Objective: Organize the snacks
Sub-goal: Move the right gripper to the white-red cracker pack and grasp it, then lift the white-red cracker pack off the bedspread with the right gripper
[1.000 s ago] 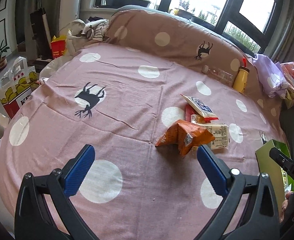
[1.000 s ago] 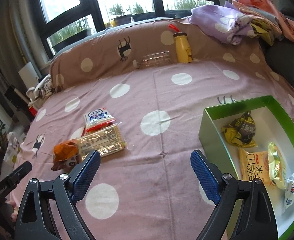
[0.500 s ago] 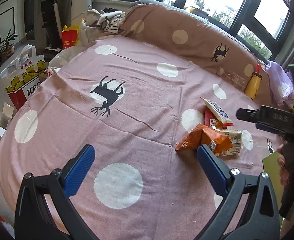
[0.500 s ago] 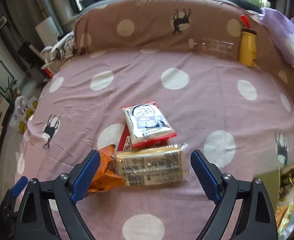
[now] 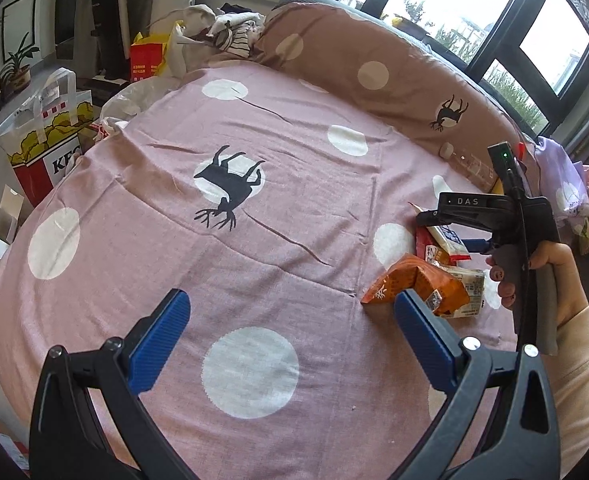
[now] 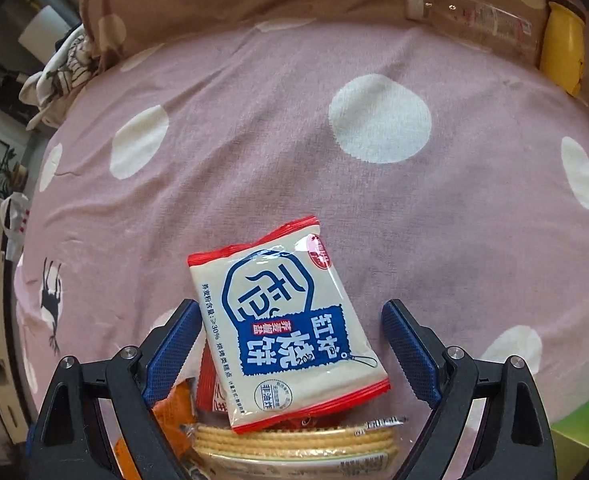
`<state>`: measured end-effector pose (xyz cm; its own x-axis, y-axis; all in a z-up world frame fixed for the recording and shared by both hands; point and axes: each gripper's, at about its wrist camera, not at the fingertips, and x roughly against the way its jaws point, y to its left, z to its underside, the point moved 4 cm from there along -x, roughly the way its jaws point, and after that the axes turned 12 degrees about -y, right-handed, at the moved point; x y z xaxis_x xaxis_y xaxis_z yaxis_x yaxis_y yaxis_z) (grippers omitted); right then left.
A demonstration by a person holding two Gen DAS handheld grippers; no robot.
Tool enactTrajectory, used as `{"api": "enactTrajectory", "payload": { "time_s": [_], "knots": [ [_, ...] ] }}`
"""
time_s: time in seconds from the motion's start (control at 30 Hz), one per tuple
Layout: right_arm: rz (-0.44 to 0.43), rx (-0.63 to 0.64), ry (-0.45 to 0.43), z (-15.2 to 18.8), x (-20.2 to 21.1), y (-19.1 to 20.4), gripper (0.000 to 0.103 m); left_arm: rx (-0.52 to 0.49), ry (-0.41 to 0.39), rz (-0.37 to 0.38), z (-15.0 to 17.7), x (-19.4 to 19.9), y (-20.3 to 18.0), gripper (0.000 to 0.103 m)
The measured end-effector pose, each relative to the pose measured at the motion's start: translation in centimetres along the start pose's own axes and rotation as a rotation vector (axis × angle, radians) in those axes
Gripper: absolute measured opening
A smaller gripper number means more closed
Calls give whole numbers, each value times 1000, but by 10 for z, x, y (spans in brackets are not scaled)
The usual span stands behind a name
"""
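Pink cotton bedspread with white dots (image 6: pixel 254 152) fills both views. The right gripper (image 6: pixel 290 344), fingers spread wide, has dropped from well above the snack pile to straddle the white, red-edged biscuit packet with blue print (image 6: pixel 286 320), which lies atop the clear-wrapped cracker stack (image 6: pixel 294 440). The left gripper (image 5: pixel 290 328), jaws equally wide, hovers beside the crumpled orange foil pouch (image 5: pixel 414 284).

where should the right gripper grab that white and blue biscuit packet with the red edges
Take the white and blue packet across its two long side edges, coming down from above. It lies flat on top of the red packet and the cracker pack, slightly tilted, and the open right gripper already straddles its width. A small twist to match the tilt would probably help. Pinching mid-length should avoid the crimped red end seams.
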<state>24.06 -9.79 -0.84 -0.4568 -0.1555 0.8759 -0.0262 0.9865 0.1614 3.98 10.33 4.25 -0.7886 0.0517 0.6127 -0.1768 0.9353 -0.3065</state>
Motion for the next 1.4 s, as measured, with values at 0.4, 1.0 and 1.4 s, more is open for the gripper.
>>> {"api": "enactTrajectory", "payload": {
  "time_s": [0.4, 1.0, 1.4],
  "knots": [
    [65, 67, -126, 12, 39, -2, 72, -38, 16, 11, 5, -2, -9, 102],
    [-80, -74, -151, 176, 98, -1, 72, -110, 64, 27, 25, -6, -34, 102],
    [-131, -220, -208, 185, 115, -32, 82, -213, 140, 40, 51, -13, -61, 102]
  ]
}}
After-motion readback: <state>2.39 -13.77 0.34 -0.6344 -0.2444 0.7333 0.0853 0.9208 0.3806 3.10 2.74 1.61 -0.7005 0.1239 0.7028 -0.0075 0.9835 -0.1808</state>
